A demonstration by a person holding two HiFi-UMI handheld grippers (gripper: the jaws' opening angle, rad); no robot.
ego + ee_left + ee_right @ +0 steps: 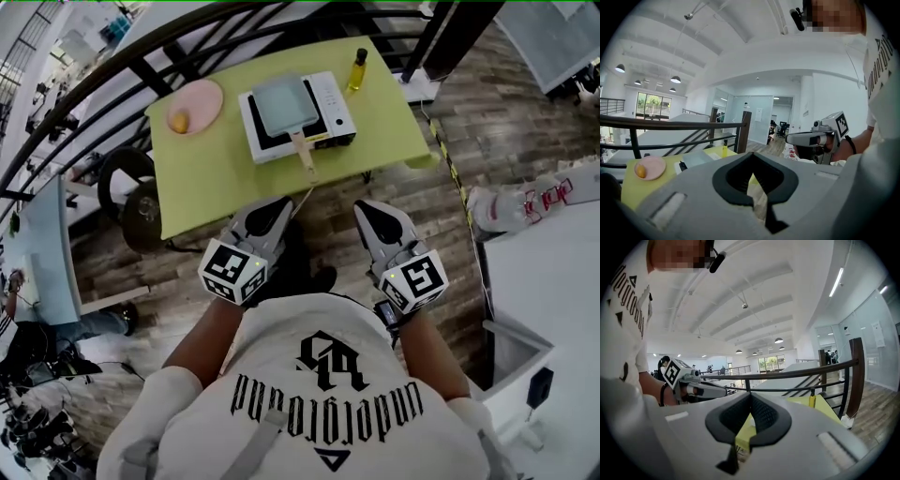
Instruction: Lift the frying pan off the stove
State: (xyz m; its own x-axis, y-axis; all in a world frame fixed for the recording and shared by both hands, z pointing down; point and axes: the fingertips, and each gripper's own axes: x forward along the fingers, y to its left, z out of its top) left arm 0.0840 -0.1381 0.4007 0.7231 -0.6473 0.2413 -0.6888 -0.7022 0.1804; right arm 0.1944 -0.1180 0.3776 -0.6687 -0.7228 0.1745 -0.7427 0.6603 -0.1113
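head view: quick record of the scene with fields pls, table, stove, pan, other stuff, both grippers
table: yellow-green table
stove: white portable stove, mid table
pan: square grey frying pan sitting on the stove, its wooden handle pointing toward the person
plate: pink plate left of the stove, with a small yellow-orange item on it
bottle: yellow bottle right of the stove, upright
left gripper: shut, empty, short of the table
right gripper: shut, empty, short of the table

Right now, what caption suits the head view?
Both shut, the left gripper and right gripper hover short of the frying pan on its stove.
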